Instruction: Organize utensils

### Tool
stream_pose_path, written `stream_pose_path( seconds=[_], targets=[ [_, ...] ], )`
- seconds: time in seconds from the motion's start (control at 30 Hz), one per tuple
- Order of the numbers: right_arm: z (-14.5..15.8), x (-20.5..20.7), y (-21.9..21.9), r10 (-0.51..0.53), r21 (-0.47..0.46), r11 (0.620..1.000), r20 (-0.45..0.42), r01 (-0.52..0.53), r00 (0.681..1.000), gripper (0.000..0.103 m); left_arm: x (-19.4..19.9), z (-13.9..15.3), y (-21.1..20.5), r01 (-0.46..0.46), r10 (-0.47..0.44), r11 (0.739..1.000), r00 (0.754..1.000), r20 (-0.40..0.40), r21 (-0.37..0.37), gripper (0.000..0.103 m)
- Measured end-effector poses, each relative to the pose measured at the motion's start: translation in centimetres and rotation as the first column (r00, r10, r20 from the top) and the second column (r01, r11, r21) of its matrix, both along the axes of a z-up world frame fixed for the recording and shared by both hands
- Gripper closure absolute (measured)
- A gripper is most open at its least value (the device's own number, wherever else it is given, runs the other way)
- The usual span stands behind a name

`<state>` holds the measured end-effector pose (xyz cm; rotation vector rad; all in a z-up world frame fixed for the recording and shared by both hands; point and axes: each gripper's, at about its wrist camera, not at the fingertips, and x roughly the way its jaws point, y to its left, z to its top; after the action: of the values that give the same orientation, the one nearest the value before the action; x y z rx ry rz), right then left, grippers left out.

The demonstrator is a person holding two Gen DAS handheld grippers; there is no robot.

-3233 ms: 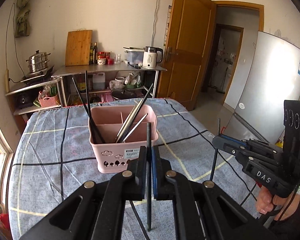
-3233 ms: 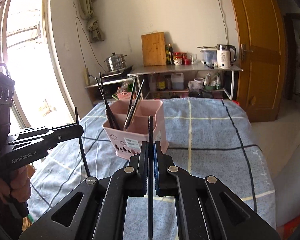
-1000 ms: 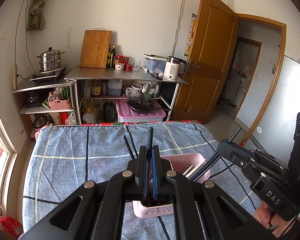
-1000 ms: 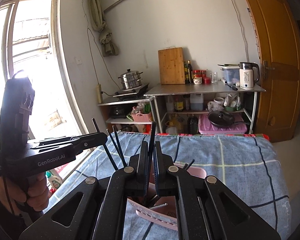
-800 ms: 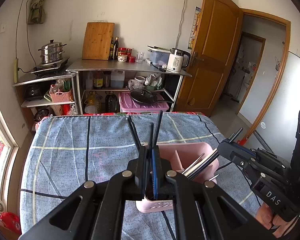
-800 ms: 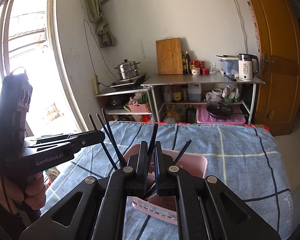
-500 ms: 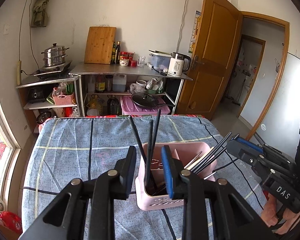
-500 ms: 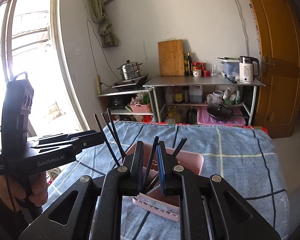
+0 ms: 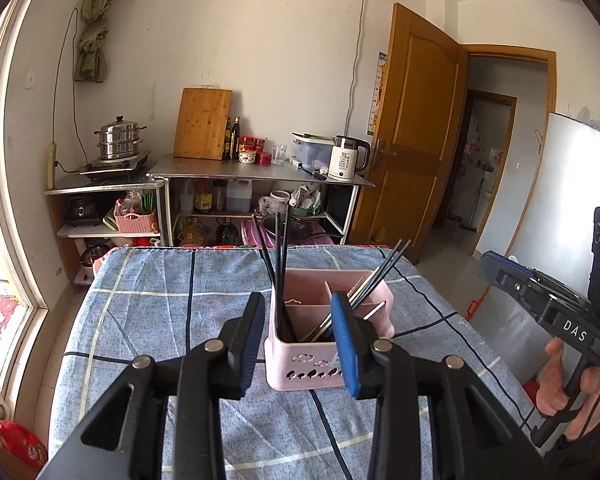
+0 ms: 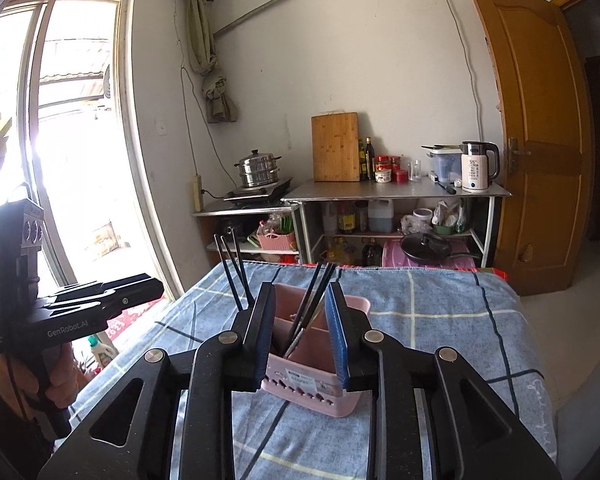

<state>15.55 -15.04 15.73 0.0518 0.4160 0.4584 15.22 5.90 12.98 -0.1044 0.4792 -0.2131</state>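
The pink plastic divided utensil basket (image 9: 300, 360) stands upright on the blue-grey checked tablecloth (image 9: 148, 320), near the middle of the table. Thin black chopsticks (image 9: 278, 264) stand in its left compartment, nearly vertical. A second bundle of black chopsticks (image 9: 380, 276) leans to the right from another compartment, together with pale metal utensils whose type cannot be determined.

The left gripper (image 9: 300, 344) is released: its two fingers stand spread apart with nothing between them, and the basket shows through the gap. The right blue-padded finger covers part of the basket's front right corner and its label. The compartment floors are hidden by the walls.

The right gripper (image 10: 300, 340) is likewise spread wide and holds nothing. Its fingers frame the basket (image 10: 320, 392) and hide both side walls. In this view the chopsticks (image 10: 316, 296) rise between the fingers; the other group (image 10: 232, 268) shows left of the left finger, lower ends hidden behind it.

Each wrist view shows the opposite gripper only partly, cut off at the frame edge.
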Motion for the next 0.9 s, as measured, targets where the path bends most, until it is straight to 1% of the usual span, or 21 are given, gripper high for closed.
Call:
stream_pose_path(
  seconds=[0.07,0.1,0.17,0.23,0.37,0.5,0.6,0.9],
  targets=[
    [-0.4,-1.3,-0.5,-0.006,-0.003,1.000,0.006,0.006,1.000,0.076,-1.3,-0.5,-0.3,-0.007,0.007,1.000,1.000,0.013,0.011,0.062],
    [-0.7,-1.9,-0.7,-0.009,0.000,1.000,0.007,0.009,1.000,0.074,-1.8,-0.8,-0.4,-0.009,0.009,1.000,1.000,0.016,0.010,0.060],
    [-1.5,-2.9,-1.0,-0.019,0.001,1.000,0.000,0.019,1.000,0.070,-2.8,-1.3,-0.8,-0.010,0.010,1.000,1.000,0.018,0.007,0.057],
    [-2.4,-3.8,-1.3,-0.019,-0.003,1.000,-0.014,0.019,1.000,0.069,-3.9,-2.1,-1.2,-0.018,0.018,1.000,1.000,0.017,0.008,0.053],
    [-4.0,-5.6,-1.3,-0.021,-0.020,1.000,-0.028,0.020,0.999,0.069,-5.8,-4.0,-2.0,-0.032,0.032,0.999,0.999,0.001,0.021,0.052],
    [-5.5,-7.4,-1.2,-0.028,-0.040,0.999,-0.034,0.027,0.999,0.068,-7.4,-5.4,-2.7,-0.042,0.042,0.999,0.999,0.001,0.019,0.051],
    [-6.5,-8.6,-1.0,-0.034,-0.053,0.998,-0.031,0.032,0.999,0.068,-8.4,-6.2,-3.4,-0.068,0.068,0.997,0.998,0.011,0.042,0.048],
    [-9.0,-10.7,-0.6,-0.041,-0.072,0.997,-0.041,0.038,0.998,0.067,-10.6,-8.0,-4.3,-0.072,0.072,0.997,0.997,0.022,0.039,0.047]
  ],
)
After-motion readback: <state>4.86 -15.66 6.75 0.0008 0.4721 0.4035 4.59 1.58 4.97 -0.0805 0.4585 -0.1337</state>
